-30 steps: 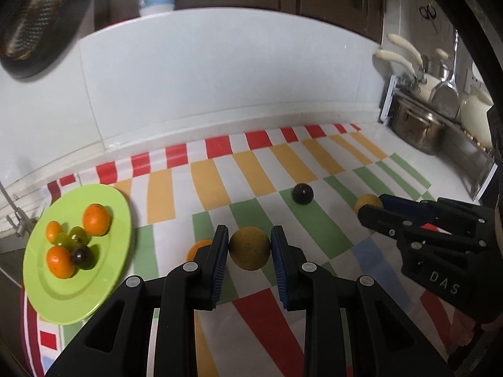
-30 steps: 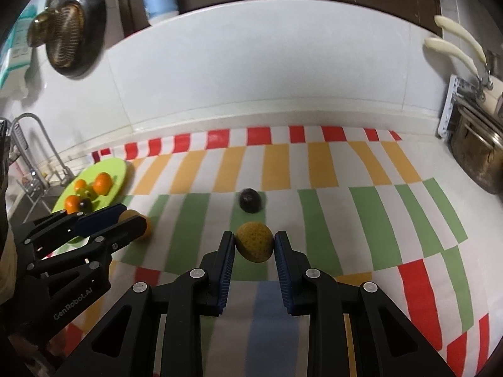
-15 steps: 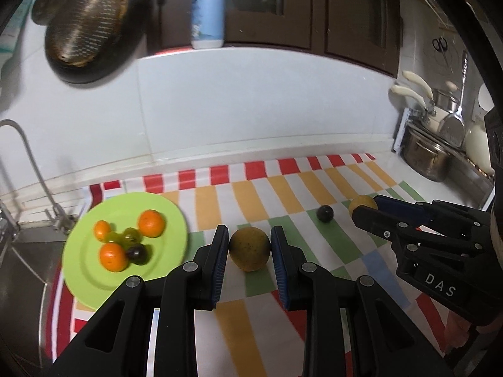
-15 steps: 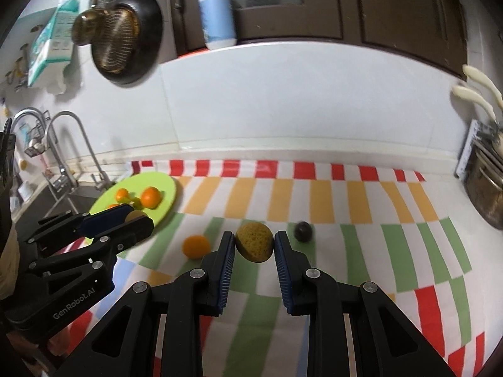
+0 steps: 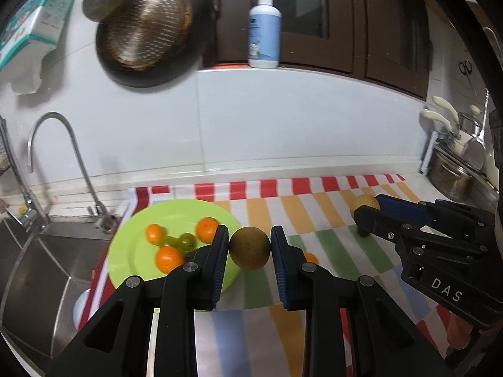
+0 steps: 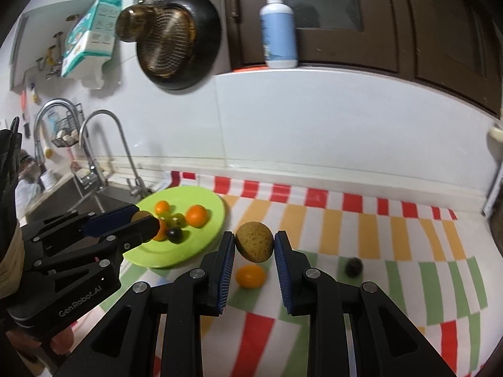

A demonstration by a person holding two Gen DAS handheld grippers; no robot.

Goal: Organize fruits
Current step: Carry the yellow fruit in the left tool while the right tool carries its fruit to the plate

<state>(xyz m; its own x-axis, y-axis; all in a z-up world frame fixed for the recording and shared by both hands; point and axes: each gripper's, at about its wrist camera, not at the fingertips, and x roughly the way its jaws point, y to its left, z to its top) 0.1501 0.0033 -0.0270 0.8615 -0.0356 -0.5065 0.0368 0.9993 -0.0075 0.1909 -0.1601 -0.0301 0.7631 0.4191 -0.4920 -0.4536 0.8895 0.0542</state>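
Striped cloth (image 6: 361,220) covers the counter; green plate (image 6: 201,245) at its sink end already has oranges, grapes and a dark fruit (roughly half sorted, I'd say). Left gripper (image 5: 250,248) clamps a brown fruit (image 5: 250,248) by the plate rim; right gripper (image 6: 254,246) clamps a yellow fruit (image 6: 254,246) above the cloth. Left on cloth: small orange (image 6: 250,276), dark plum (image 6: 353,266).

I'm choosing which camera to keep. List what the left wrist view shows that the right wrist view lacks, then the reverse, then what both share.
Only the left wrist view: the steel pot and ladles at the counter's right end.

Only the right wrist view: the hanging wire basket by the taps, and the whole loose orange fruit.

Both: the green plate of fruit, the striped cloth, and each claw, left and right, gripping a brownish round fruit.
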